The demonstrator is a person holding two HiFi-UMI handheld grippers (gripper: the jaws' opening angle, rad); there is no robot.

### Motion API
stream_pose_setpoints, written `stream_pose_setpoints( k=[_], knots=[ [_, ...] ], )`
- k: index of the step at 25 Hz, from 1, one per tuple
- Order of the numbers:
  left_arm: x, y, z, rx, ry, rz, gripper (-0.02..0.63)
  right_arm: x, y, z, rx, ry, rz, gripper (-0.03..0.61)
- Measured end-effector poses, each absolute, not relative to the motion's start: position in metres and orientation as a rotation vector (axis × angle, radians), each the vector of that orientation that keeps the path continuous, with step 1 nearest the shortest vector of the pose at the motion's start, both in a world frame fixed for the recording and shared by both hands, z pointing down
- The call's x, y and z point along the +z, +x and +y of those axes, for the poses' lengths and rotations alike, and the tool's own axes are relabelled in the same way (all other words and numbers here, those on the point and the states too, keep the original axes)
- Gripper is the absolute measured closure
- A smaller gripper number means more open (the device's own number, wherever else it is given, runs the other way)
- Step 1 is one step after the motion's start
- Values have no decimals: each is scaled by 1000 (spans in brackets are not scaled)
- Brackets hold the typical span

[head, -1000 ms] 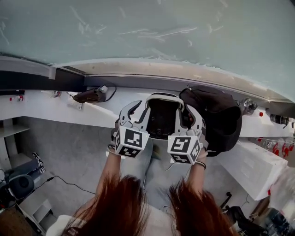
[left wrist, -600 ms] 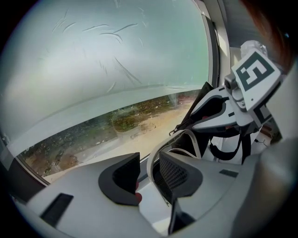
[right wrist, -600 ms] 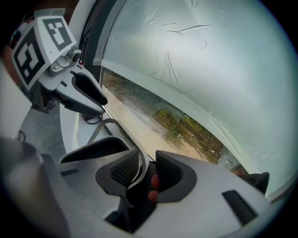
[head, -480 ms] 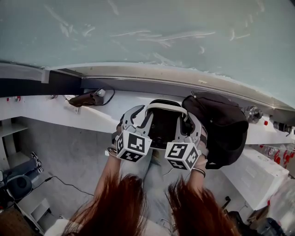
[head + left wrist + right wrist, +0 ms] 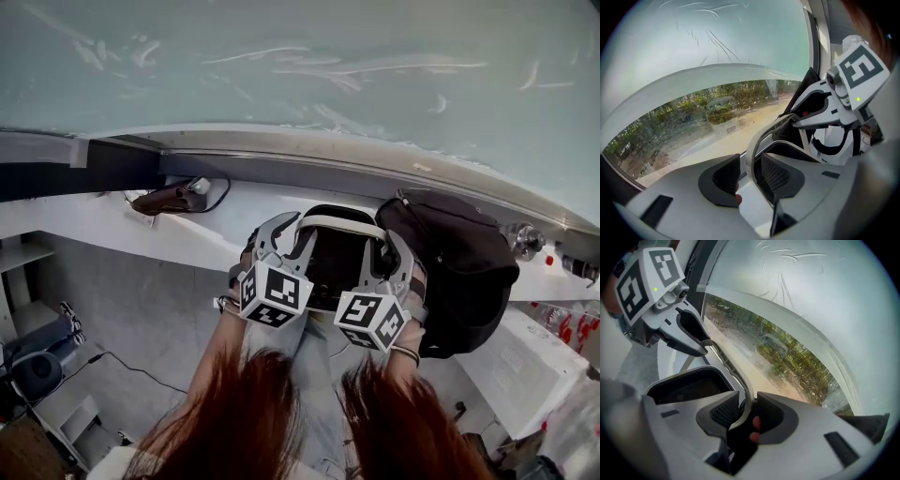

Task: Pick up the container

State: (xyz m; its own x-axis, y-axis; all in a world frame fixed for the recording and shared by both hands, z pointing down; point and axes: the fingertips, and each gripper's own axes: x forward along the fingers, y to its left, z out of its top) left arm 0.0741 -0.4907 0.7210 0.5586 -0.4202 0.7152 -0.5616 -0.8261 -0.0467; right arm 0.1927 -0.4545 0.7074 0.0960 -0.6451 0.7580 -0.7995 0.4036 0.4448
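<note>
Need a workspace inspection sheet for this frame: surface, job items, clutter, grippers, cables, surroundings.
Surface: white sill under the window.
Job's things: black container, white rim, at the sill's near edge.
Clutter: black bag right of it; brown object left on the sill.
Grippers: left gripper jaws have just been opening, rim between them unclamped; right gripper shut on the rim.
Cables: cable at the brown object; floor cable lower left.
Surroundings: headphones on the floor, left.

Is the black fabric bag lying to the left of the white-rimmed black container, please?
No, in the head view the black fabric bag lies right of the white-rimmed black container.
</note>
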Motion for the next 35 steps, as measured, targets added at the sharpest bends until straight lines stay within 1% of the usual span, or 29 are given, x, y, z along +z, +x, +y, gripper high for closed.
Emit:
stream_pose_setpoints(
  k=[9,13,17,19,32,35],
  knots=[
    [730,84,-502,1087,2628,-844,484,713,196,-464,179,1332,-1576,448],
    [733,84,-506,1097,2643,-865,535,716,198,-466,179,1344,-1557,448],
    [732,84,-507,1088,2651,-877,537,718,202,-470,166,1376,-1531,454],
    [732,84,-506,1086,2656,-879,537,718,204,-471,154,1393,-1515,480],
    [718,75,-490,1080,2676,-920,541,701,191,-457,43,1450,-1511,515],
    [712,72,-482,1077,2683,-930,541,696,189,-449,26,1473,-1514,515]
  ],
)
